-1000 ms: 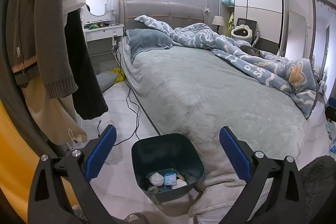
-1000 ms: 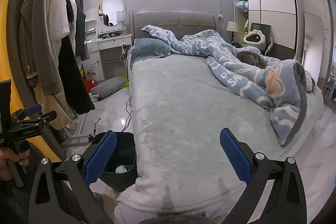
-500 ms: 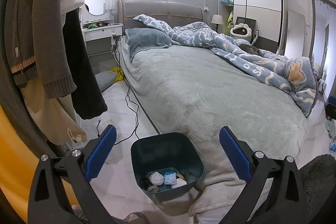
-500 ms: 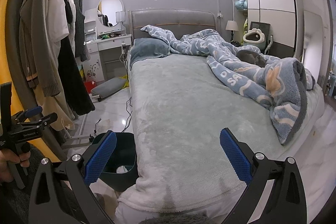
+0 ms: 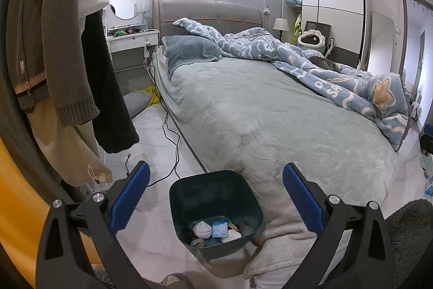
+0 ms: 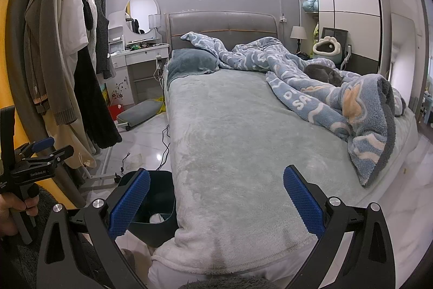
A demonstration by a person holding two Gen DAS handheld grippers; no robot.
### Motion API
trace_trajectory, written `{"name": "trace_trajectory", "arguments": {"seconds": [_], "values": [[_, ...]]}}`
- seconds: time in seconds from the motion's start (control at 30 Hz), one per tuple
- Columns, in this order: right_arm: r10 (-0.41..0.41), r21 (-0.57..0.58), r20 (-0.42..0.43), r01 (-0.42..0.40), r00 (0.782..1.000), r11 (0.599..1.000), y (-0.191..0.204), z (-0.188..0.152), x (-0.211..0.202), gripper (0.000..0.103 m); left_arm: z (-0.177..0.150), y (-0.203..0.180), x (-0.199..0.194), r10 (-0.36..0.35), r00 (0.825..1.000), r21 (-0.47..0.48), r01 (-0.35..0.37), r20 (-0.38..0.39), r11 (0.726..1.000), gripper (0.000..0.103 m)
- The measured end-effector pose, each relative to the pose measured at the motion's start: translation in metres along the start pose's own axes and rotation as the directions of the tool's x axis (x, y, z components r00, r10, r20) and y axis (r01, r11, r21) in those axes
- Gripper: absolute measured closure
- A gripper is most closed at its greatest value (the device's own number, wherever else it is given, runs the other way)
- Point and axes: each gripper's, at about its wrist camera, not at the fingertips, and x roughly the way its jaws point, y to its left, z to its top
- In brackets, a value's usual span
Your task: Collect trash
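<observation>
The left gripper (image 5: 216, 194) hangs with its blue-padded fingers (image 5: 130, 197) spread wide and gripping nothing, and directly between them, lower down on the white tiled floor (image 5: 154, 137), sits the dark teal trash bin (image 5: 216, 213). Its bottom holds the collected trash (image 5: 213, 230): crumpled white tissues, a small blue packet and what looks like a roll of tape (the rest is too shadowed to tell). The bin stands touching the draped corner of the bed (image 5: 270, 115), whose grey-green plush cover hangs just beside its rim. The right gripper (image 6: 216, 195) is likewise spread, its fingers (image 6: 303, 199) empty above the foot of the bed, with the bin partly hidden behind the left finger. At the far left of the right wrist view a hand (image 6: 13, 207) grips the handle of the other tool. Further out, a blue patterned blanket (image 6: 324, 88) is bunched along the bed's far side with a grey cat (image 6: 323, 73) curled on it. Coats (image 6: 54, 50) hang on a rack at the left, and a black cable (image 5: 173, 148) trails over the floor toward the bin.
</observation>
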Motion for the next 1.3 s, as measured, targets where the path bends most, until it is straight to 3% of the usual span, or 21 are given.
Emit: {"name": "trace_trajectory", "arguments": {"seconds": [1.3], "values": [[-0.004,-0.004,-0.001,0.004,1.0,1.0,-0.0001,-0.0008,-0.0011,0.003,0.0002,-0.0033,0.0005,0.001,1.0,0.003,-0.001,-0.002,1.0,0.003]]}}
